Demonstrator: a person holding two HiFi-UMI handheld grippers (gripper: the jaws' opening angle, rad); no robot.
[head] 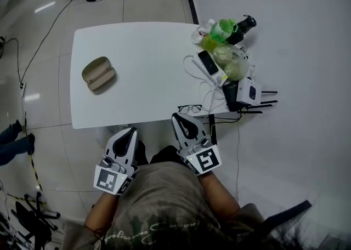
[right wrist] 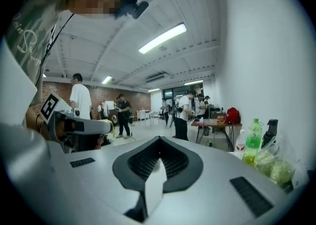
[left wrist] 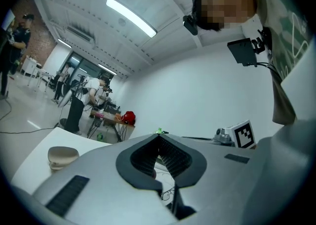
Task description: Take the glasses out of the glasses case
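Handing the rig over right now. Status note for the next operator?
Left claw: shut, empty, held just off the table's near edge.
Right claw: shut, empty, at the near edge beside the glasses.
Glasses: lying on the table at the near edge, outside the case.
Case: looks closed, on the table's left part, well apart from the glasses.
Done: the glasses are out.
Left: nothing obvious for this task.

Glasses case lies left on table, glasses right.
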